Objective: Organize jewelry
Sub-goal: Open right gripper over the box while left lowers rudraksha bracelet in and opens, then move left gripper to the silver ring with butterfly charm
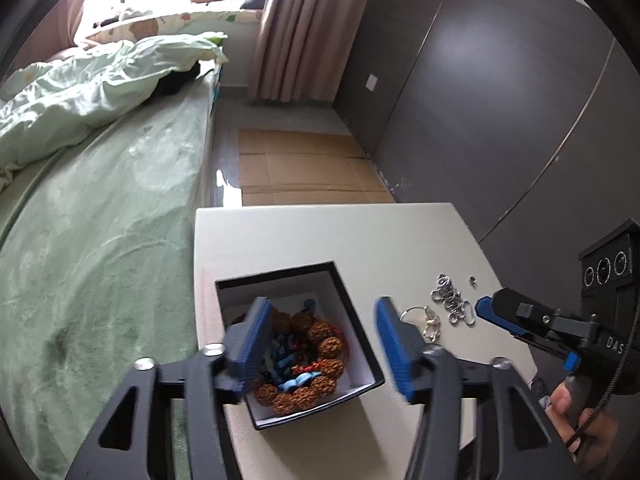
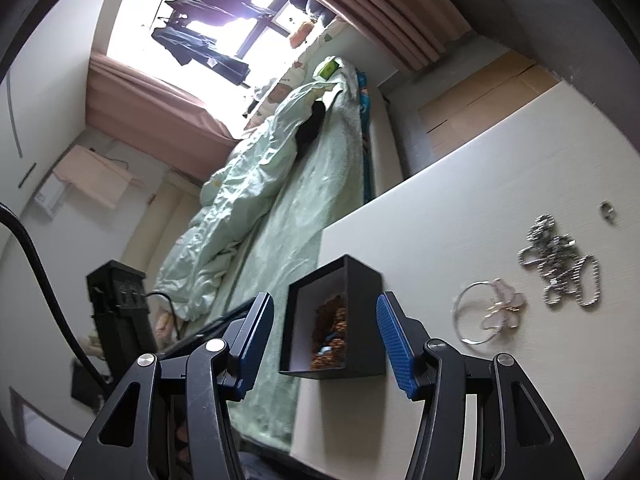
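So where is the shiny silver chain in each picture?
Left wrist view: the silver chain lies on the white table, right of centre, beyond the ring with the clasp.
Right wrist view: the same chain lies at the far right, on the table.
Shared landmark: the black box with the brown beads inside, which stands left of the chain in both.

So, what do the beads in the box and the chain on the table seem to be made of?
Beads: probably dried seeds or carved wood, judging by their brown, rough, matte surface. Chain: most likely metal, silver and shiny, built of small links that catch the light. Box: black, matte, probably cardboard.
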